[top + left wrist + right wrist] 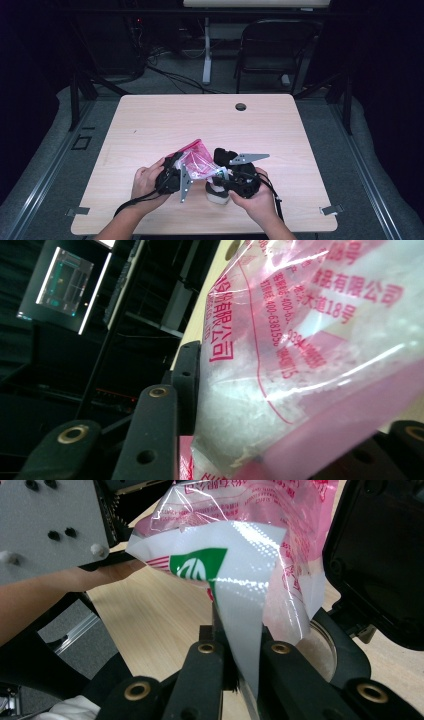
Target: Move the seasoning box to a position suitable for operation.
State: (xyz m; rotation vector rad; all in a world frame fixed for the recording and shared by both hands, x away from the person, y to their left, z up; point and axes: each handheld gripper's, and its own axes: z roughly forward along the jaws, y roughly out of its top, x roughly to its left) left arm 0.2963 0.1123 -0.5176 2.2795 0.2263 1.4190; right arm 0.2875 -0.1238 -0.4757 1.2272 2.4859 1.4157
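A pink see-through bag (pixel 196 161) of white grains hangs tilted between both grippers, above the table's front middle. My left gripper (pixel 176 172) holds the bag's fat lower end (pixel 300 365), with its jaws pressed on either side. My right gripper (pixel 235 645) is shut on the bag's white corner with a green logo (pixel 240 595). Just under that corner stands a round container (pixel 320 647) with white grains inside and its black flip lid (pixel 380 555) raised. From above, the container (pixel 218 194) sits by the right hand.
The wooden table (pixel 150 125) has a round cable hole (pixel 240 106) near its far edge. A black chair (pixel 272 47) and a desk leg (pixel 206 50) stand beyond the table. The person's left forearm (pixel 45 605) lies low at the near side.
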